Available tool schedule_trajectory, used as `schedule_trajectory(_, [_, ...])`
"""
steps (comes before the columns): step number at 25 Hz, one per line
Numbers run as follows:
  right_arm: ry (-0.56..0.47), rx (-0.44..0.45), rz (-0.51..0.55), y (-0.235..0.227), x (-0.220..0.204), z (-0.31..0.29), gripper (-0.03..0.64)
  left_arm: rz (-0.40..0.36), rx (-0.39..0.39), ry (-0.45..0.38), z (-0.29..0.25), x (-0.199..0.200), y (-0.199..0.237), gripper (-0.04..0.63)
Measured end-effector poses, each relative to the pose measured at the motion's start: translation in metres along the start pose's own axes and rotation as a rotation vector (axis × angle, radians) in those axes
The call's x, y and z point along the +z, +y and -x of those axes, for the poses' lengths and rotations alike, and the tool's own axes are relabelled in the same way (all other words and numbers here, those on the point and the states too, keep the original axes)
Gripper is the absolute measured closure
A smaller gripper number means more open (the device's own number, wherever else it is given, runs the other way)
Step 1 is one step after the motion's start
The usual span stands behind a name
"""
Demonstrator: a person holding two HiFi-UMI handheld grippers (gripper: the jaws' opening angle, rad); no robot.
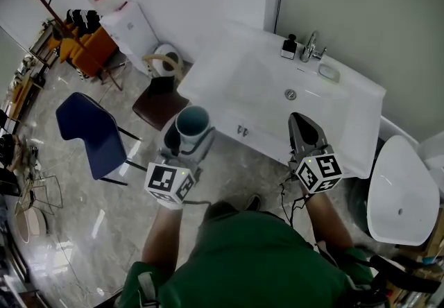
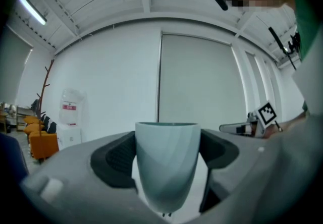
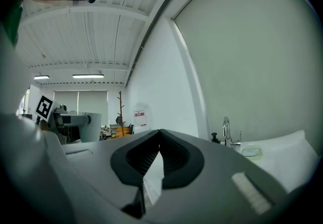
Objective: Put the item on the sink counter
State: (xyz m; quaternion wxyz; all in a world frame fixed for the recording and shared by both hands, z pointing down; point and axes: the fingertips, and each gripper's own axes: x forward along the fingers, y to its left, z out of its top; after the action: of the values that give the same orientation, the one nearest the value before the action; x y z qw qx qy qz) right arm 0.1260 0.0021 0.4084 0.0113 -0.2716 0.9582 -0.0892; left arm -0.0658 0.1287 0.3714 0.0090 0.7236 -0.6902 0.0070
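A pale teal cup (image 1: 192,124) (image 2: 167,165) stands upright between the jaws of my left gripper (image 1: 189,134) (image 2: 166,155), which is shut on it. I hold it in the air above the floor, just in front of the white sink counter's (image 1: 229,91) front edge. My right gripper (image 1: 306,132) (image 3: 159,153) is shut with nothing in it; its tips meet over the counter's front right part. The basin drain (image 1: 291,94) and the tap (image 1: 310,46) (image 3: 226,131) lie beyond.
On the counter's back edge stand a small dark bottle (image 1: 288,46) and a soap dish (image 1: 329,71). A blue chair (image 1: 90,131), a brown stool (image 1: 159,102) and a water dispenser (image 1: 125,22) are to the left. A white toilet (image 1: 402,189) is at the right.
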Motion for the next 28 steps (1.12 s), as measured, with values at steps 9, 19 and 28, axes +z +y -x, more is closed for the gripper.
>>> schedule_trajectory(9, [0.021, -0.064, 0.007, -0.044, 0.005, -0.041, 0.62, 0.022, -0.041, 0.0, -0.075, -0.006, 0.034, 0.215])
schedule_trajectory(19, [0.031, -0.237, 0.003, -0.116, 0.02, -0.149, 0.62, 0.061, -0.185, 0.015, -0.226, -0.026, 0.123, 0.215])
schedule_trajectory(28, [0.067, -0.363, -0.008, -0.158, 0.02, -0.233, 0.62, -0.045, -0.309, 0.07, -0.344, -0.053, 0.174, 0.215])
